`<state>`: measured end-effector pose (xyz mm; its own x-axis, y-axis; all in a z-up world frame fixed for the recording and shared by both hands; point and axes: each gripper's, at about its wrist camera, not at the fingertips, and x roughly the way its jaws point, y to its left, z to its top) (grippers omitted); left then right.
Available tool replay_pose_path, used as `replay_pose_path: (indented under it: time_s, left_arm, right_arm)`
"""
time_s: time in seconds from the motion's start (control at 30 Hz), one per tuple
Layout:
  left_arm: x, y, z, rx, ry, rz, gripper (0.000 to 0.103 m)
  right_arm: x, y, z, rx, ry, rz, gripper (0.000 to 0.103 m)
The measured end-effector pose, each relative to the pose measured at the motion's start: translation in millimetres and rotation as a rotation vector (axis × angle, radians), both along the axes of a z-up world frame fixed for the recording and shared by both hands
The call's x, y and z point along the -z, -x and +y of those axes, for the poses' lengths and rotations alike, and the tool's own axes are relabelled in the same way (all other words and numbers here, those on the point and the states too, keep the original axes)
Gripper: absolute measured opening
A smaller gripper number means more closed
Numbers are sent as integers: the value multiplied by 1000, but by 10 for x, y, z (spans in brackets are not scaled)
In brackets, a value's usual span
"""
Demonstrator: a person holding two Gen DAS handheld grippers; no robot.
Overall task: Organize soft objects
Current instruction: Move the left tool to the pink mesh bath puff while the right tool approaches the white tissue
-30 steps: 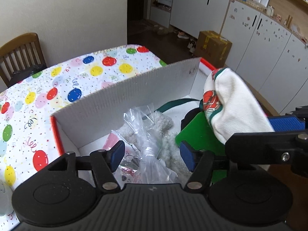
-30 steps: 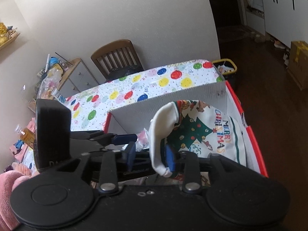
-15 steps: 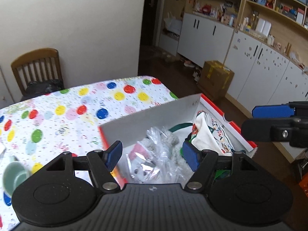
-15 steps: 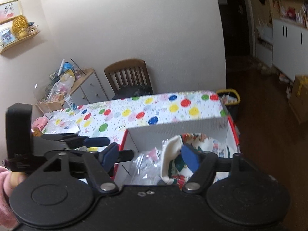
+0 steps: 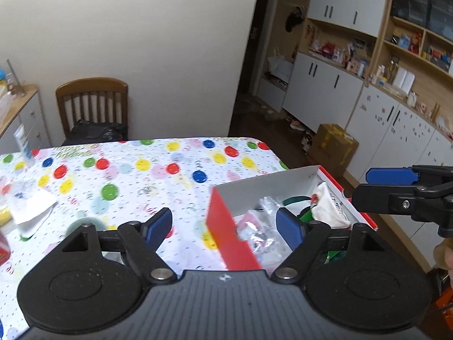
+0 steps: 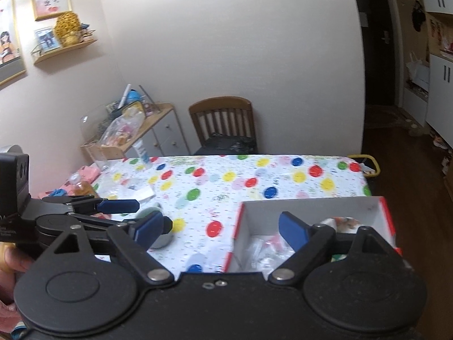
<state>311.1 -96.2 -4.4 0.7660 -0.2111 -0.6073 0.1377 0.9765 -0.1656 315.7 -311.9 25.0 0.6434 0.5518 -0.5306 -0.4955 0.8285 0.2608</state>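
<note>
While both grippers' fingers (image 5: 158, 223) gape empty | Christmas cloth (image 5: 328, 206) lies in box (image 5: 266, 189) below

Home, dining/living area. Evidence: surface (image 5: 158, 170) under a balloon-print tablecloth, wooden dining chair (image 6: 223, 124) against the wall, white cabinets (image 5: 325, 85) with open shelves (image 5: 410, 53) full of household clutter, framed pictures (image 6: 51, 2) over a small wall shelf, cardboard box (image 5: 332, 147) on the wood floor.
</note>
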Motion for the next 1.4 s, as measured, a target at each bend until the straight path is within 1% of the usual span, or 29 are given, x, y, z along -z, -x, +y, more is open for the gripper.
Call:
replay_pose_path:
  time_s: [0.07,0.13,0.27,0.3,0.37,0.43,0.57,0.63,0.7,0.83,0.93,1.03,1.1,1.17,1.27,1.33,1.4]
  left_arm:
    - [-15,77,158,-14,13,-4,81]
    - [-25,152,332,-24,26,-6,85]
    - [-27,300,715,-71,47,-16,86]
    - [-19,334,824,-83,55,-14,87]
    - [-3,401,1027,-112,72,-10,92]
    - [16,477,1228,-146,83,-12,100]
    - [81,628,1660,-206,90,-23,100]
    - [120,703,1860,-237,74,-35,103]
    - [171,781,2063,-272,49,-44,103]
    - [284,930,2441,-339,27,-36,103]
    - [366,1079,2703,-384,19,-30,103]
    - [436,1220,2923,-445,-18,-36,103]
    - [497,1291,3065,-478,-39,-42,103]
    - [564,1361,3197,-504,-46,-45,103]
    - [663,1427,3371,-544,-71,-33,103]
    - [740,1451,3475,-566,-99,-19,103]
    - [823,1467,3589,-595,-111,1,103]
  right_arm:
    - [-3,28,139,-12,-6,0,91]
    - [-5,45,301,-28,-8,0,95]
    - [1,70,638,-56,-6,7,97]
    - [3,79,713,-62,-8,9,99]
    - [8,90,881,-75,-6,8,101]
    - [19,103,1067,-90,-1,9,103]
    - [48,89,1429,-115,6,20,103]
    - [71,69,1614,-126,9,26,103]
    - [98,41,1803,-131,14,33,103]
    - [174,-61,2188,-148,27,46,103]
    - [247,-152,2489,-160,56,51,103]
    - [326,-249,2785,-174,75,71,103]
    - [379,-304,2998,-184,102,64,103]
    - [436,-370,3190,-187,124,74,103]
    - [525,-476,3440,-190,138,106,103]
    - [588,-549,3608,-188,155,116,102]
    - [662,-629,3756,-180,177,119,102]
